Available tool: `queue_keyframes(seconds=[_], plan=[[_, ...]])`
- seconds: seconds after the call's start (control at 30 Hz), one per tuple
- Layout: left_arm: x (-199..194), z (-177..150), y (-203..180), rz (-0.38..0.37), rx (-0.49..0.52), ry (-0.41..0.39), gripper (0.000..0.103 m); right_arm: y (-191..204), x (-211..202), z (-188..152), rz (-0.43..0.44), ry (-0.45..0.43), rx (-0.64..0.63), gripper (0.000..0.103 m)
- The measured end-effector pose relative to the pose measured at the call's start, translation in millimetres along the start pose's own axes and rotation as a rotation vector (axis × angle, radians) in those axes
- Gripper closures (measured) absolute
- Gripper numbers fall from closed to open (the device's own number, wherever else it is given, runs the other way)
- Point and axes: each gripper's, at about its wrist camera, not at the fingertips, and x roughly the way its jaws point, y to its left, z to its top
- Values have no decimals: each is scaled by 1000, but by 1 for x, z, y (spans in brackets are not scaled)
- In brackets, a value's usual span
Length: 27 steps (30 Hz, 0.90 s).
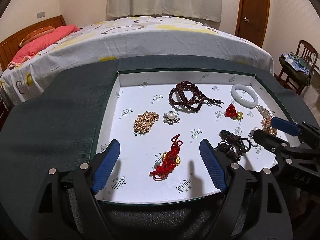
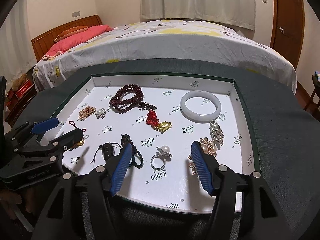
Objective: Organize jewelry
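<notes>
Left wrist view: the left gripper [image 1: 159, 156] hangs over the near part of a white-lined tray [image 1: 200, 75], jaws spread wide, nothing pinched.
Between its fingers: a red knotted charm with gold pieces [image 1: 167, 160] lies flat on the tray floor, well clear of both blue pads [image 1: 106, 166], so it's loose, not held.
Right wrist view: the right gripper [image 2: 162, 164] is spread apart too, hovering over the near right part of the same tray.
Between its fingers: a silver ring with a pearl [image 2: 160, 159] sits on the liner, touching neither pad.
Right pad's neighbours: a gold and pearl brooch [image 2: 208, 149] sits just beside the right finger, and a small gold bit pokes out at the pad's outer edge; can't tell if they touch.
Left pad's neighbours: a dark braided cord bracelet [image 2: 134, 156] and a black bead pendant [image 2: 108, 150] lie right at that finger, partly hidden behind it.
Back of tray: a dark red bead necklace [image 1: 186, 98] is coiled near the far wall, a pale jade bangle [image 1: 244, 96] in the far right corner.
Middle: gold chain pile [image 1: 145, 122], pearl flower brooch [image 1: 171, 118] just beside it, and a small red knot with a gold charm [image 1: 234, 113] further right.
Right side: a rhinestone strip [image 2: 217, 133] lies below the bangle.
Under the tray: dark green cloth [image 1: 60, 108].
Background: a bed [image 1: 160, 38], curtains, a wooden door.
</notes>
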Motion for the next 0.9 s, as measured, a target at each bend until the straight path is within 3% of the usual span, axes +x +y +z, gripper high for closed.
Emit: queue_keyframes(seconds=[0.07, 0.53, 0.9], plan=[[-1, -1, 0, 13, 7, -8, 18, 1, -1, -1, -1, -3, 0, 38], [-17, 1, 1, 20, -6, -36, 15, 4, -19, -2, 3, -22, 15, 33], [-111, -11, 0, 34, -86, -133, 14, 5, -101, -12, -62, -101, 42, 28]])
